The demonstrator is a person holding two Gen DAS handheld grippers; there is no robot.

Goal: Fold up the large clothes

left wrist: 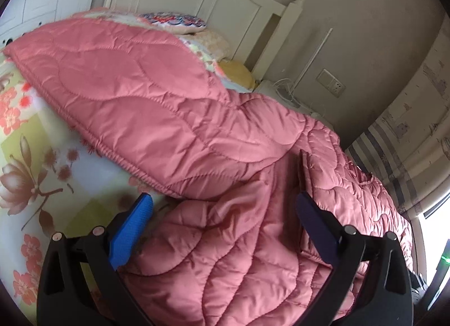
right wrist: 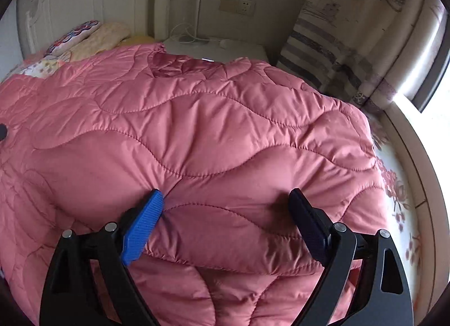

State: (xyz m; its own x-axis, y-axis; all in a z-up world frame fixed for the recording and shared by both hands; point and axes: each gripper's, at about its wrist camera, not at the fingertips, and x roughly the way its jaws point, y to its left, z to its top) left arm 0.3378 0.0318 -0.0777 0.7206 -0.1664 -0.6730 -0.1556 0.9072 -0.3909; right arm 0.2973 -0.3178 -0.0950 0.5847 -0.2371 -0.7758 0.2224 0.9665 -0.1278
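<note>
Right wrist: pillows (right wrist: 84, 36) behind coat (right wrist: 213, 135)

The pink quilted padded coat (left wrist: 174, 106) runs past the bottom edge in both wrist views and hides much of the floral bedsheet (left wrist: 25, 129). The patterned pillow (left wrist: 177, 21) is half hidden behind it.

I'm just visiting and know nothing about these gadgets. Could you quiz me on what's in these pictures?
1. True or false: the left hand-held gripper is clamped shut on the pink quilted padded coat.
2. What does the coat lie on: A) a wooden floor, B) a floral-print bed sheet, C) a chair?
3. What colour is the ribbed pad on one finger of the right hand-held gripper?

Key: 1 false, it is open; 2 B; 3 blue.
</note>
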